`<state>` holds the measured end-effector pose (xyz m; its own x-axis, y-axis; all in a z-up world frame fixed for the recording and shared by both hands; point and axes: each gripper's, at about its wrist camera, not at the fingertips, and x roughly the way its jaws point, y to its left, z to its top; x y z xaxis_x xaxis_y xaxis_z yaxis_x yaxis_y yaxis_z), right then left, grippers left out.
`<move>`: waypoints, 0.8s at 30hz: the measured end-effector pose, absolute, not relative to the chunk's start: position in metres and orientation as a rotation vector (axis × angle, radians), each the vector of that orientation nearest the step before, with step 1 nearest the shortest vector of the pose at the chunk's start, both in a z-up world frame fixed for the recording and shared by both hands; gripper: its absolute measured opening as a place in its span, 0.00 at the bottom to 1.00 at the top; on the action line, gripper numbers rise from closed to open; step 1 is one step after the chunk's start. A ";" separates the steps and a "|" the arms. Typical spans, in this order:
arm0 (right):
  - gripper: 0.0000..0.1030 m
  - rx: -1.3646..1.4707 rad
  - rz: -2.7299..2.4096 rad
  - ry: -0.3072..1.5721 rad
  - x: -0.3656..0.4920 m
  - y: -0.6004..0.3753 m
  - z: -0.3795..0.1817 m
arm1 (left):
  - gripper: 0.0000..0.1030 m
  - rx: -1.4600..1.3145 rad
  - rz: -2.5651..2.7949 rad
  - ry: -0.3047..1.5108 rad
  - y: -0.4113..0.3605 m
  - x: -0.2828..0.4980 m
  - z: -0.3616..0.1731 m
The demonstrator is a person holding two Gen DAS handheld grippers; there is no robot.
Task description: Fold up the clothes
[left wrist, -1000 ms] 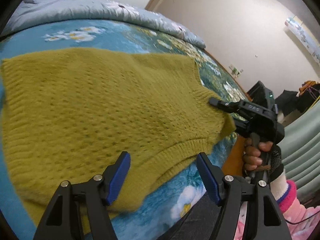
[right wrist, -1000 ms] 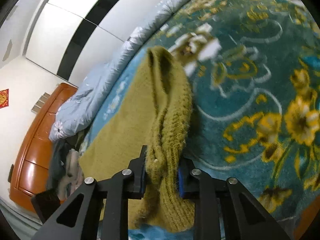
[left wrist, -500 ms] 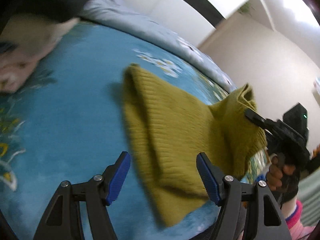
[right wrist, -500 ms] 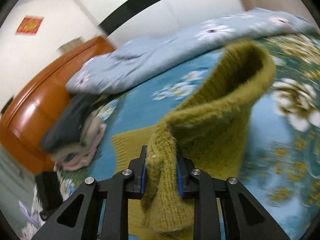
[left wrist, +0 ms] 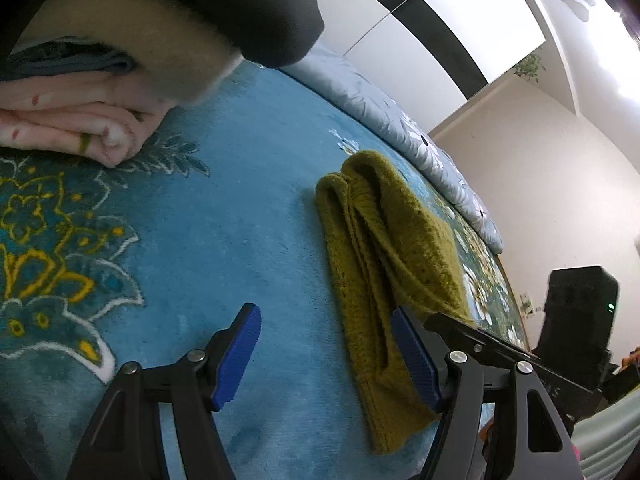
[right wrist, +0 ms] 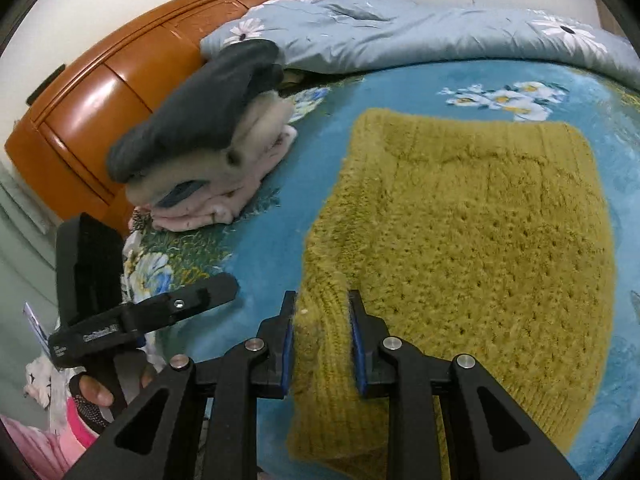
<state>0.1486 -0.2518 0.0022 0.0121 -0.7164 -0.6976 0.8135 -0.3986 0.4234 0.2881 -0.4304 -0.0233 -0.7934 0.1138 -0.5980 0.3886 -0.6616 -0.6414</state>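
Looking along the left wrist view first:
Left gripper (left wrist: 326,354): held with its blue pads wide apart, nothing clasped between them, only blue bedspread (left wrist: 224,208) seen in the gap.
Sweater (left wrist: 384,264): olive knit, folded over, laid flat on the bedspread just right of the gap, its near edge passing behind the right-hand pad.
Clothes pile (left wrist: 80,120): folded pink, cream and dark pieces stacked at upper left, well apart from the sweater.
Right gripper (left wrist: 496,344): seen at the sweater's right edge.

Right wrist view next:
Right gripper (right wrist: 322,344): clenched on the sweater's (right wrist: 472,248) near left edge, knit bunched between the pads.
Sweater: spread on the bedspread (right wrist: 276,248).
Left gripper (right wrist: 160,312): held in a hand (right wrist: 104,392) at left, off the knit.
Clothes pile (right wrist: 208,152): stacked before the wooden headboard (right wrist: 100,92).
Quilt (right wrist: 420,36): pale blue, bunched along the far side.
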 end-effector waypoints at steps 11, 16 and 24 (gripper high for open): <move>0.53 1.088 -1.635 0.184 0.161 -0.250 -0.014 | 0.70 0.947 -2.618 1.228 -0.413 0.268 -0.010; 0.64 1.046 -1.594 0.196 0.168 -0.226 -0.004 | 0.71 0.945 -2.687 1.232 -0.403 0.257 0.005; 0.65 1.120 -1.848 -0.077 0.116 -0.131 -0.003 | 0.73 1.152 -2.623 1.027 -0.378 0.224 -0.012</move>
